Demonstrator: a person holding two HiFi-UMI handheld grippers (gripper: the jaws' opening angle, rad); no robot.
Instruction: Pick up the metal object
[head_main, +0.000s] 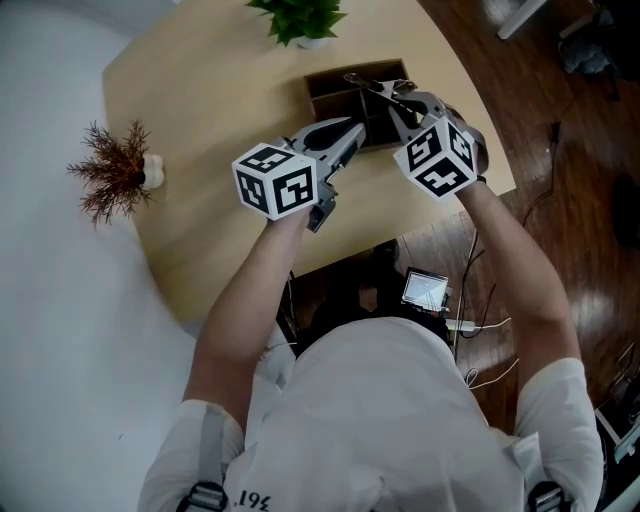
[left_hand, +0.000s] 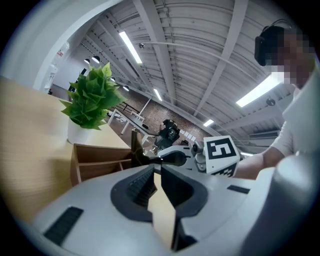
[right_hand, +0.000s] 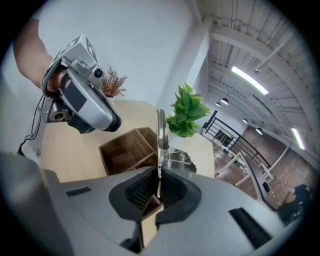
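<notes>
Since the pale wooden table with a curved edge (head_main: 200, 230) bears everything, we start there. The dark brown wooden box with open compartments (head_main: 330, 100) sits near its far side. A leafy green potted plant (head_main: 300, 18) stands behind it and a dried reddish-brown sprig (head_main: 112, 170) lies well apart at the left, both out of the working path. At the box's near edge we hold the left gripper (left_hand: 156, 172) with its jaws drawn together on nothing, only bare tabletop showing through the slit between them. We judge it waits beside the work as a spare, not as a support. The right gripper (right_hand: 159, 181) has its jaws clamped on the shiny flat metal object with a long thin handle (right_hand: 160, 132). It pinches the strip at its lower end, so the handle stands up past the pads and a curved clip-like part shows just beyond them. The piece hangs over the box's right side, and we think it is clear of the wood, though we cannot see whether it touches underneath.
</notes>
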